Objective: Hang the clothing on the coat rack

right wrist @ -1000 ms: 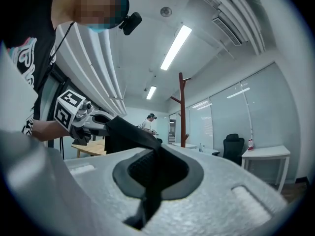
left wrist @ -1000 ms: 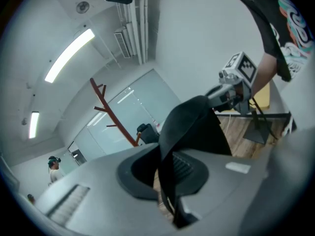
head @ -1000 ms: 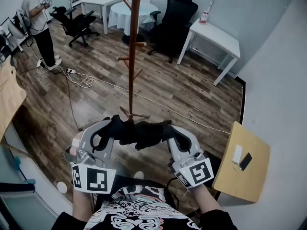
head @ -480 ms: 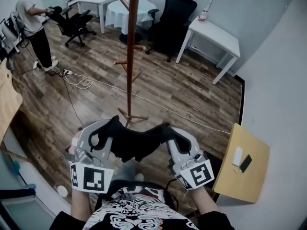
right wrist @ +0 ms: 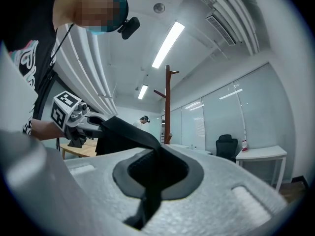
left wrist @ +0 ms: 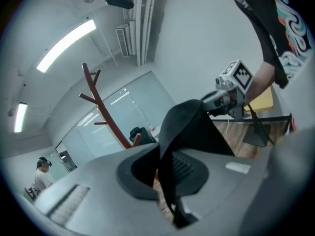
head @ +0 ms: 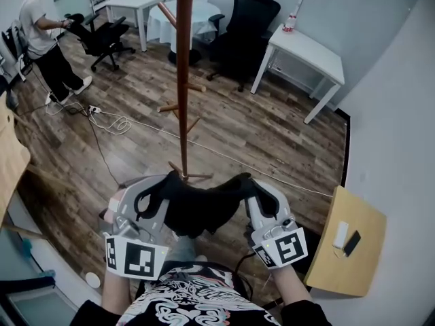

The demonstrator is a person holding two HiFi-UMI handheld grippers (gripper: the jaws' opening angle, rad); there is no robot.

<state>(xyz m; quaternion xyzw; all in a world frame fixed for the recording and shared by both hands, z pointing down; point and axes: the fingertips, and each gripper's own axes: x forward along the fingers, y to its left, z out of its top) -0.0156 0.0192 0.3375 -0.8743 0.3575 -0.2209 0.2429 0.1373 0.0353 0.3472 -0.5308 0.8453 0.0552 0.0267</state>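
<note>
The black garment (head: 200, 210) hung between the left claw (head: 167, 182) and the right claw (head: 246, 182), each clamped on one end, with the coat rack (head: 182, 87) just ahead of both.

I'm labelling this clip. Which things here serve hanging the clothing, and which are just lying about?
Job: black garment, coat rack, left gripper and right gripper, both shut on the garment.
Lying about: office chair, white desk, floor cable, wooden side table.

No text, label, brand or number can be read anywhere here.
</note>
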